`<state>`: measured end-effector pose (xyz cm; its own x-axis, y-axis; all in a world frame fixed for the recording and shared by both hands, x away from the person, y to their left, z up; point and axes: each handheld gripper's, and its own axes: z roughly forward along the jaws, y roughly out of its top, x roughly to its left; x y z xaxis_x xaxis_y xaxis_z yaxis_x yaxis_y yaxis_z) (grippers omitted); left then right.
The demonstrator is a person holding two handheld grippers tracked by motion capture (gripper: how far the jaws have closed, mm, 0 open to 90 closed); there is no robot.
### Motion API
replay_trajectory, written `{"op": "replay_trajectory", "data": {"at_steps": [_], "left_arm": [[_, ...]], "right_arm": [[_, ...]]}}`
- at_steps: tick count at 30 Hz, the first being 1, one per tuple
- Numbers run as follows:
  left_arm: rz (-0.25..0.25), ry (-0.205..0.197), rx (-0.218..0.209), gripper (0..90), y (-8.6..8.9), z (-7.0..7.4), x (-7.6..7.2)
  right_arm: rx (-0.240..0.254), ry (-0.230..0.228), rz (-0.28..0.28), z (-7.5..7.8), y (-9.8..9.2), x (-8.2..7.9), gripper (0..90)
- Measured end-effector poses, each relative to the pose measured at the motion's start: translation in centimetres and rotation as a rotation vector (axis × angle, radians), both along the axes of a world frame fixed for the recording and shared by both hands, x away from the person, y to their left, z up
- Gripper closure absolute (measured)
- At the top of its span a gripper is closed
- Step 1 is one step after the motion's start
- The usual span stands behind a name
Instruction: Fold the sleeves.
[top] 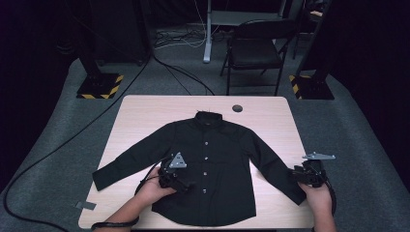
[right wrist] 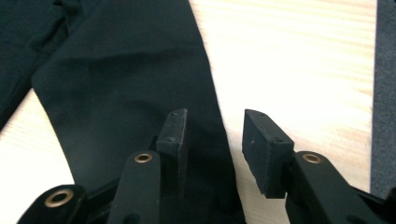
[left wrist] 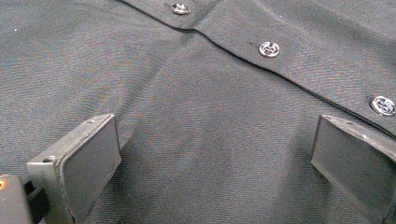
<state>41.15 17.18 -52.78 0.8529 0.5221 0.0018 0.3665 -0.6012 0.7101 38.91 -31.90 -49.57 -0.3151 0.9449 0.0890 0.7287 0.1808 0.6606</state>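
Note:
A black long-sleeved button shirt (top: 212,164) lies flat and face up on the light wooden table (top: 145,116), collar at the far side and both sleeves spread out. My left gripper (top: 189,186) rests on the shirt's front, left of the button row. In the left gripper view it (left wrist: 215,154) stands wide open on the cloth, with silver buttons (left wrist: 269,48) just beyond. My right gripper (top: 296,174) is at the end of the right sleeve (right wrist: 126,93). Its jaws (right wrist: 215,140) stand open astride the sleeve's edge, one pad over cloth, the other over bare wood.
A dark round grommet (top: 237,108) sits near the table's far edge. A grey piece of tape (top: 86,206) lies at the front left edge. Beyond the table stand a folding chair (top: 254,48) and post bases with yellow-black stripes (top: 99,87); a cable (top: 72,135) runs across the carpet.

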Motion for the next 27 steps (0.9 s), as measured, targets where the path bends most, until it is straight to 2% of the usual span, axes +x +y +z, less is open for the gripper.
{"op": "replay_trajectory", "data": {"at_steps": [8, 13, 16, 27], "left_arm": [[0.0, 0.0, 0.001, 1.2, 0.0, 0.0, 0.0], [0.0, 0.0, 0.0, 1.2, 0.0, 0.0, 0.0], [0.0, 0.0, 0.0, 1.2, 0.0, 0.0, 0.0], [0.0, 0.0, 0.0, 1.2, 0.0, 0.0, 0.0]], "right_arm": [[-0.015, 0.023, -0.022, -0.19, -0.41, -0.16, 63.4], [-0.055, 0.041, -0.01, -0.39, -0.17, -0.15, 65.2], [-0.064, 0.053, -0.015, -0.61, -0.21, -0.12, 66.0], [-0.026, 0.062, 0.003, -0.76, -0.37, -0.18, 87.6]]}}
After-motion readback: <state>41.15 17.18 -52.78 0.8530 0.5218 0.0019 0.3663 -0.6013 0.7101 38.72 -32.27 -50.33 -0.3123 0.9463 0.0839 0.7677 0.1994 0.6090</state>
